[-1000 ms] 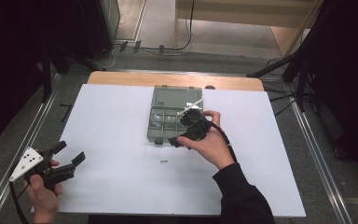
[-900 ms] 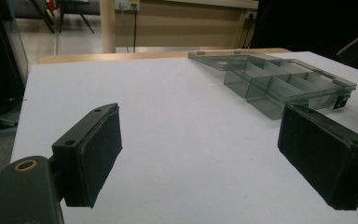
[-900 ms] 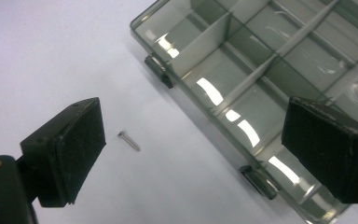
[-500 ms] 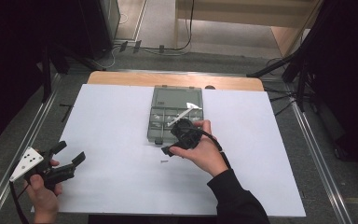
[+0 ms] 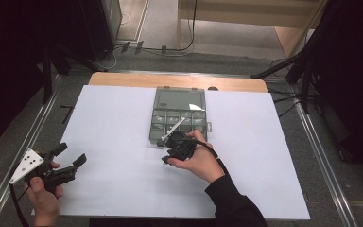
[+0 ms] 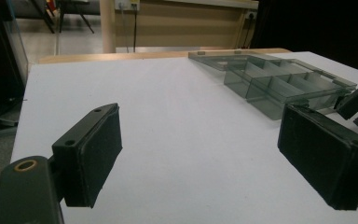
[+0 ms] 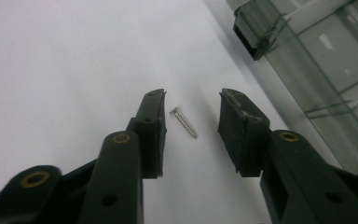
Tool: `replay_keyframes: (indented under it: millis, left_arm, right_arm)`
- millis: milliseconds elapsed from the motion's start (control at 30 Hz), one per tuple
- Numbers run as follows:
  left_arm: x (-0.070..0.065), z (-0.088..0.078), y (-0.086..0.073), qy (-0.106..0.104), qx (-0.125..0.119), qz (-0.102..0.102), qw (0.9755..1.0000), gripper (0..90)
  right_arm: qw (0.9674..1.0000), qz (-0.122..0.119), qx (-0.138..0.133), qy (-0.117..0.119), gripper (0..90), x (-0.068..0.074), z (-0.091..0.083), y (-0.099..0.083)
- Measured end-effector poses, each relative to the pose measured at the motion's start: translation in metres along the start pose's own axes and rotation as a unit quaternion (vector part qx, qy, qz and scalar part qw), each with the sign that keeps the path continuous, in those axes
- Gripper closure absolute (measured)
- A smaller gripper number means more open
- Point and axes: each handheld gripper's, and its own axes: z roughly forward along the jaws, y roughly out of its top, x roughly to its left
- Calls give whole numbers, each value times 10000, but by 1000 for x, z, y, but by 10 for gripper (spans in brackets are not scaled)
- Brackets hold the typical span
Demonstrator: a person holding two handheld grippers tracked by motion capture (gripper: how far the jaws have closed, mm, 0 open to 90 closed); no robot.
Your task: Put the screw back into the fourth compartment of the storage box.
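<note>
A small silver screw [image 7: 184,122] lies flat on the white table sheet [image 5: 118,123], just in front of the clear compartment box [image 5: 178,115]. The right gripper [image 7: 191,114] straddles it, jaws closing, pads not yet touching. Best centre them on the shank and press low before lifting. The left gripper [image 6: 200,140] waits wide open, empty.
</note>
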Motion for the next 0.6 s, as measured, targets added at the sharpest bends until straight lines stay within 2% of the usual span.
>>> replay_keyframes:
  millis: [200,600]
  left_arm:
    - [0,0,0,6,-9,-7,10000,138]
    - [1,0,0,-2,-21,-6,10000,138]
  right_arm:
    - [9998,-160,97,-56,748,1,8,0]
    - [9992,-341,219,-23,781,2,19,0]
